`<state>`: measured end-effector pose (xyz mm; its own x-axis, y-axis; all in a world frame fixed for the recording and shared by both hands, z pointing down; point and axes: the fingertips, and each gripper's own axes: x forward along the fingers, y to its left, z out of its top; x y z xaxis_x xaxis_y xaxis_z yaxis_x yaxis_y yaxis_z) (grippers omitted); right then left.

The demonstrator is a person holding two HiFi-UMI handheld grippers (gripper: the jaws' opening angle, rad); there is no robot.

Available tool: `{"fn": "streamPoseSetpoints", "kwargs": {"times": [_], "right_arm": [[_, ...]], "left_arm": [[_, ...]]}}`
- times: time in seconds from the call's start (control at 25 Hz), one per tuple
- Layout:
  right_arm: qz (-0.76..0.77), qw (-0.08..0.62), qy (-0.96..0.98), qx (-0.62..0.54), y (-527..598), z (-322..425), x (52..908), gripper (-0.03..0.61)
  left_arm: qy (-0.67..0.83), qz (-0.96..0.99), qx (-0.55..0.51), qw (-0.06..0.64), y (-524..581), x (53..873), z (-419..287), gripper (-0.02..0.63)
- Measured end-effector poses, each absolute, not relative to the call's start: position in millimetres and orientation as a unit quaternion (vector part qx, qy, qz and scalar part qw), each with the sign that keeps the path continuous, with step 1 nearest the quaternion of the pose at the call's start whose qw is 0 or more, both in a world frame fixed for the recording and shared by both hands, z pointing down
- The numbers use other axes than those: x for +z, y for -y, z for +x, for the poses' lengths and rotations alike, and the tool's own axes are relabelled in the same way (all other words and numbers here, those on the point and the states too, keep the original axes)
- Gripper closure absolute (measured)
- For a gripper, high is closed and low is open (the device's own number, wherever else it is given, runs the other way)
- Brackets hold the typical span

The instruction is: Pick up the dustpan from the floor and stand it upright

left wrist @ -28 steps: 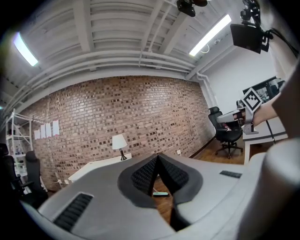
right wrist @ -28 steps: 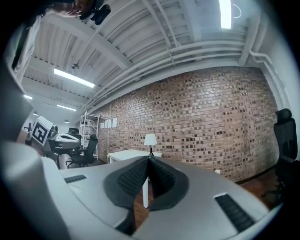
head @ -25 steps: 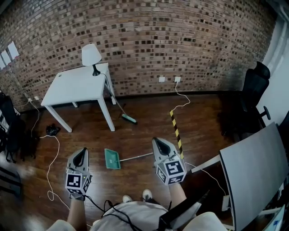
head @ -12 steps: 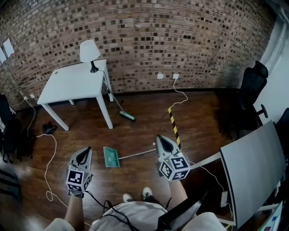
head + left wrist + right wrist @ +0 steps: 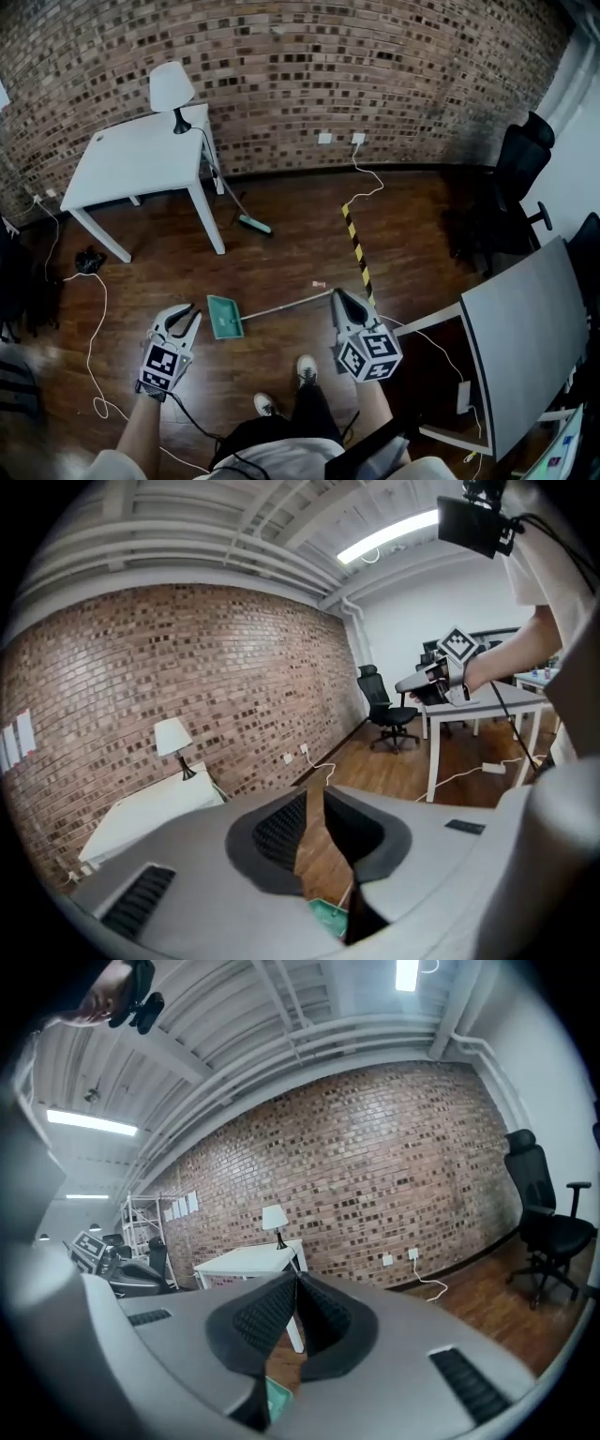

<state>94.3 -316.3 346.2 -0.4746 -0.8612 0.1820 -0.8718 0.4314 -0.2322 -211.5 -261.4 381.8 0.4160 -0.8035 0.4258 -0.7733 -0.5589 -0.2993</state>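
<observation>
My left tongs [image 5: 187, 314] are opening with nothing between them. My right tongs [image 5: 338, 295] are closed and empty. The dustpan [image 5: 226, 317] lies flat on the floor [image 5: 281, 267] between them.

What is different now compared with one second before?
The left claw and the right claw came lower toward the dustpan. The left claw is opening, with nothing in it; the right stays shut. The dustpan still lies flat on the floor.

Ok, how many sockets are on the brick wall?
2: left socket and right socket, side by side low on the wall, right of the white table. Others may be hidden.
</observation>
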Motion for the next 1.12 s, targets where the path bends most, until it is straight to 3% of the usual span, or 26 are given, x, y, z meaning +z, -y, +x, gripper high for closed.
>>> {"fn": "streamPoseSetpoints", "kwargs": {"times": [0.48, 0.92, 1.12], "right_arm": [[0.559, 0.069, 0.810, 0.166, 365, 152, 507, 0.565], [0.566, 0.115, 0.806, 0.128, 398, 207, 753, 0.566], [0.600, 0.093, 0.787, 0.107, 418, 239, 836, 0.566]], "left_arm": [[-0.272, -0.881, -0.382, -0.072, 366, 638, -139, 0.495], [-0.142, -0.873, -0.455, -0.102, 454, 1005, -83, 0.495], [-0.087, -0.859, -0.496, -0.085, 454, 1139, -79, 0.466]]}}
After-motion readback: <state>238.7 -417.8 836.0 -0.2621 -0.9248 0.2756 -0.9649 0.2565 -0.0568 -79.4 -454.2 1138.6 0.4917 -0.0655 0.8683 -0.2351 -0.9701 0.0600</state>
